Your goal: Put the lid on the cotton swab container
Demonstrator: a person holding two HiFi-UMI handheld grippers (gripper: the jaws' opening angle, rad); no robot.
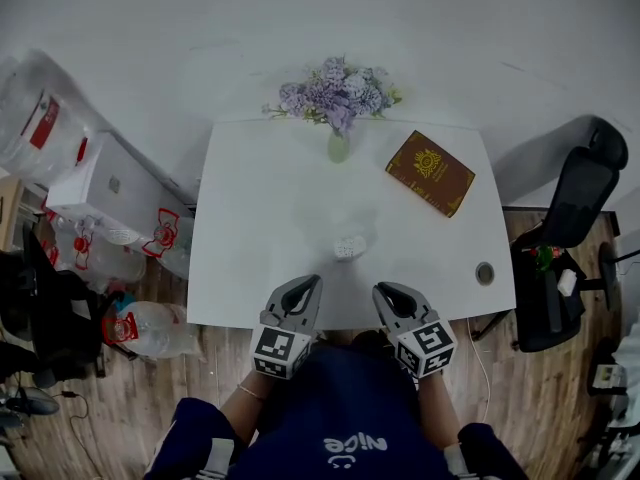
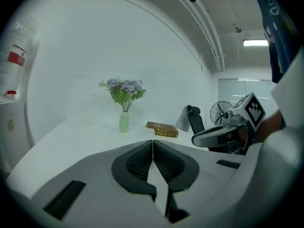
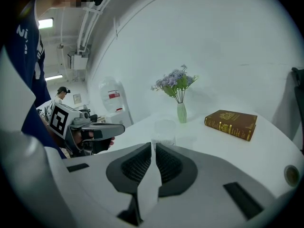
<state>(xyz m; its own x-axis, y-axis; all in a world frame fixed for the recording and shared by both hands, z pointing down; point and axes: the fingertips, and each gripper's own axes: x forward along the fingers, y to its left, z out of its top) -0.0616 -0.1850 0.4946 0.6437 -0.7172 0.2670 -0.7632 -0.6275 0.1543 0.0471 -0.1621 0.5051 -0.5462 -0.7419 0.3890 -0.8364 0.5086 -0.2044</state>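
spanning the head view, the white table (image 1: 260, 198) stands beside water jugs (image 1: 25, 128) whose red labels are too small to read. the brown book (image 1: 430, 172) shows a gold crest but no legible title. the left gripper (image 1: 313, 281) and right gripper (image 1: 381, 290) hang over the near edge, each with jaws pressed together on nothing. just ahead, between them, the clear cotton swab container (image 1: 350, 246) stands upright, long axis vertical. the right gripper view shows it past the jaws, while the left gripper view instead shows the vase of flowers (image 2: 123, 120), the book and the right gripper.
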